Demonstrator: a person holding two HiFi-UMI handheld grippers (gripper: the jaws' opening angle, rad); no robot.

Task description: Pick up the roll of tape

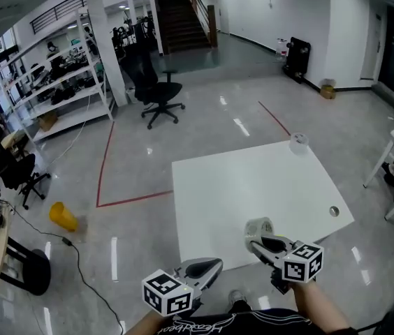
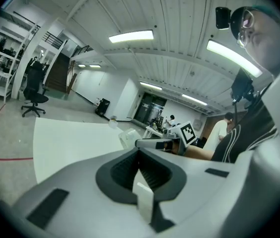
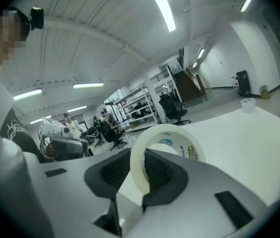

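A roll of clear tape (image 1: 258,227) stands upright between the jaws of my right gripper (image 1: 260,243), held in the air above the near edge of the white table (image 1: 253,180). In the right gripper view the pads of my right gripper (image 3: 145,178) press on the band of the roll (image 3: 188,149) from both sides. My left gripper (image 1: 208,266) hangs lower left, off the table's near edge. In its own view my left gripper (image 2: 140,176) has its jaws together, with only a thin white strip showing at the seam.
A second small roll (image 1: 298,142) sits at the table's far right corner. A round cable hole (image 1: 334,211) is near the right edge. A black office chair (image 1: 158,93), shelving (image 1: 57,82) and a yellow object (image 1: 63,216) stand on the floor beyond.
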